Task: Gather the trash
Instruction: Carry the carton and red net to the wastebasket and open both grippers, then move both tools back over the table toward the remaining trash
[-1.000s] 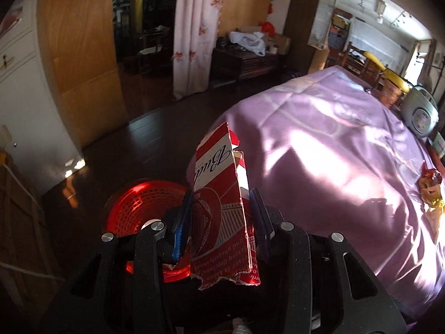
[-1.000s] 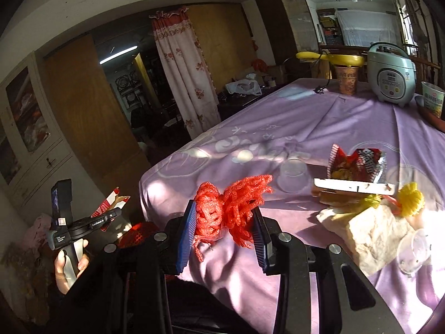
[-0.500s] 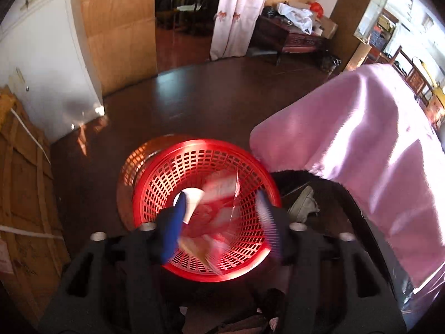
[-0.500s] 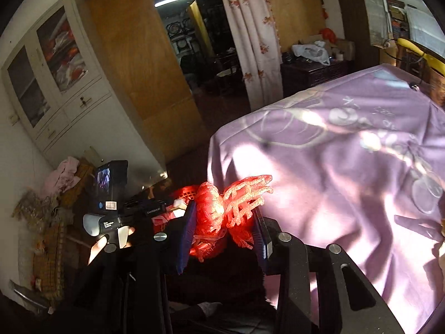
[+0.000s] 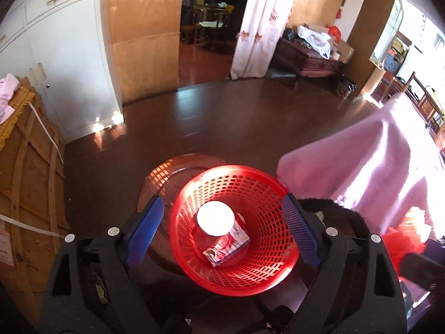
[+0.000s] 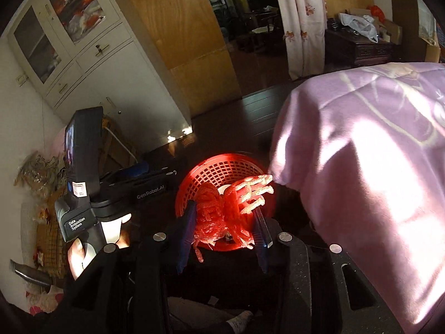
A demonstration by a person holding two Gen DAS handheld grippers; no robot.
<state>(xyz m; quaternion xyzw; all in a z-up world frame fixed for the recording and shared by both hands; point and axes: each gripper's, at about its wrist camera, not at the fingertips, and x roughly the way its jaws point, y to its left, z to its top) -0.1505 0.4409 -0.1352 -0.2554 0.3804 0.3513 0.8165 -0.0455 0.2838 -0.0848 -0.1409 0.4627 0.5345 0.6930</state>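
Now the red-and-white carton point(image 5: 226, 246) lies flat in the red mesh basket point(image 5: 267, 275), long axis slanting lower-left to upper-right. Left gripper point(image 5: 222, 233) fingers have just spread wide, empty. Right gripper point(image 6: 224, 226) holds red foam netting point(image 6: 222, 211) over the basket, not yet dropped.

Likely a home, curtain point(image 5: 256, 25), white cabinet point(image 6: 83, 47), cloth-covered table point(image 6: 361, 167)

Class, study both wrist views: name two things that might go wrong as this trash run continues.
1. The right hand-held gripper holds the red foam net near the red basket's rim; released early, the light net could land on the floor.
2. The left hand-held gripper, jaws just opened, hangs above the basket beside the right one; they might collide.
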